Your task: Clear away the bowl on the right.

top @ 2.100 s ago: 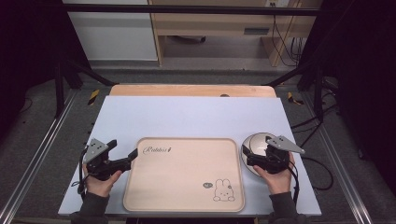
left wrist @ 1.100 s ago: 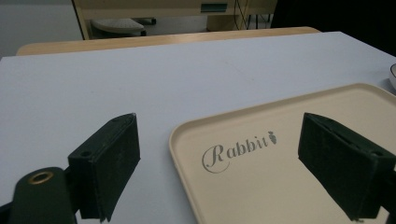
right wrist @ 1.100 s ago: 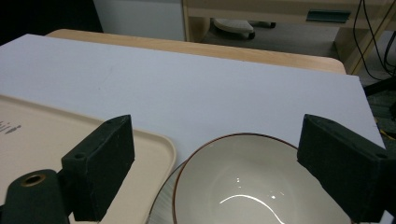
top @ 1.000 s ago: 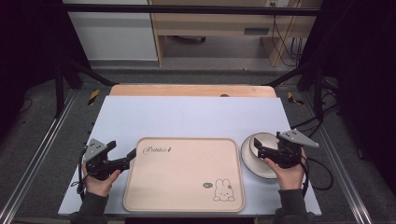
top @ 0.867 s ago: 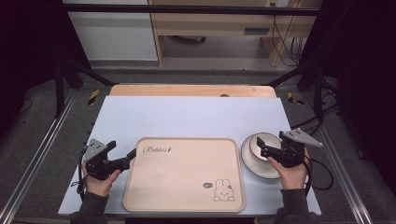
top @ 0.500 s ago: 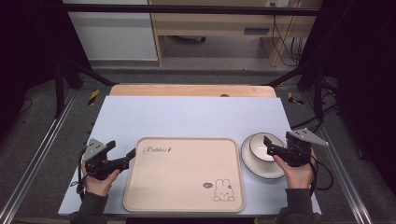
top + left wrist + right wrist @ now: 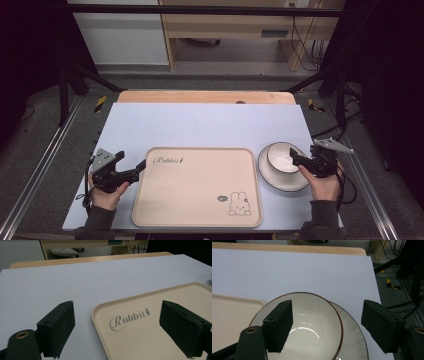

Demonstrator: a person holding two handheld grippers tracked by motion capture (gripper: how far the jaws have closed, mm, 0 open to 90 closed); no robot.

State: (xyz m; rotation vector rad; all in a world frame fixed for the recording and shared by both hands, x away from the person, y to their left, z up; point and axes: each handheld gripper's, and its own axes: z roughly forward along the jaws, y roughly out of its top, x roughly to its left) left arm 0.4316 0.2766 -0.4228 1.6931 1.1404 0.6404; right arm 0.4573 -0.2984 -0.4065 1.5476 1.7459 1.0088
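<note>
Jaws: spread on both grippers, holding nothing. Right gripper (image 7: pixel 296 160) at the rim of a bowl (image 7: pixel 281 157) nested on a plate (image 7: pixel 280 181), likely lined up for a grasp. Left gripper (image 7: pixel 140 167) at the corner of the tray (image 7: pixel 195 200). Table (image 7: pixel 200 125).

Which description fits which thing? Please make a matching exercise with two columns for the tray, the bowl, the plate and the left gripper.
Things:
1. tray
2. bowl
3. plate
4. left gripper

Descriptions:
A. sits on the plate
B. beige, with a rabbit drawing
C. open, jaws at the tray's left corner
D. lies under the bowl, right of the tray

Pairs: 1-B, 2-A, 3-D, 4-C
</note>
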